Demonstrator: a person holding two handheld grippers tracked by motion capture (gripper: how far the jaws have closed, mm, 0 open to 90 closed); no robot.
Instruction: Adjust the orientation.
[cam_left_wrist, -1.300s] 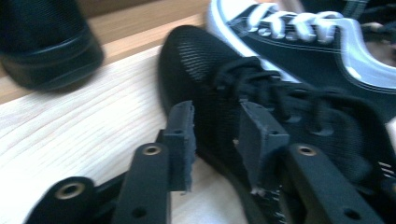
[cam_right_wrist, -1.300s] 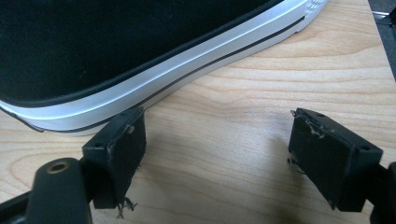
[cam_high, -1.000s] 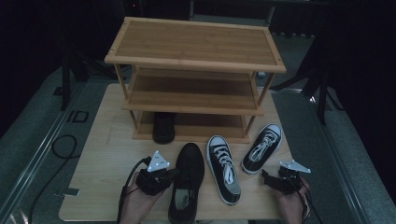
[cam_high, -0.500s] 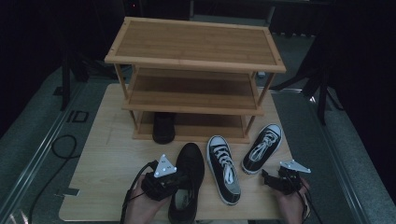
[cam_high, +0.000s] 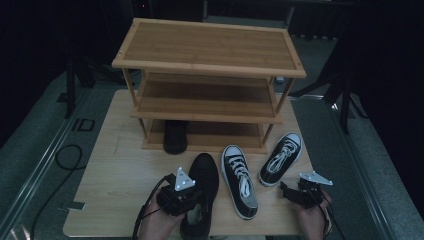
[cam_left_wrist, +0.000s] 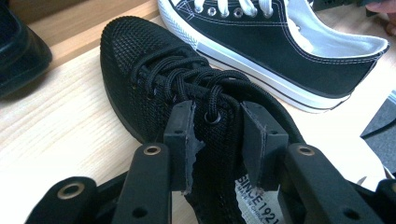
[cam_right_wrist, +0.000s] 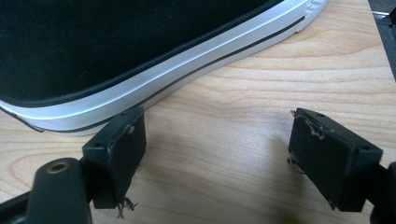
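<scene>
Two claws down: left claw (cam_left_wrist: 215, 140) just opened, straddling black mesh shoe's (cam_left_wrist: 187, 107) tongue to grab it; right claw (cam_right_wrist: 224, 158) gapes empty on desk (cam_right_wrist: 261, 84)

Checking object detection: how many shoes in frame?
4. Black mesh shoe at the left claw; one black-and-white sneaker beside it; second sneaker right of that; dark shoe on the rack's bottom shelf. More may be hidden behind.

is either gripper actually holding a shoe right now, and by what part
Nothing is held. The left gripper has just been opening, its jaws straddling the black mesh shoe's tongue; right gripper open over bare table.
</scene>
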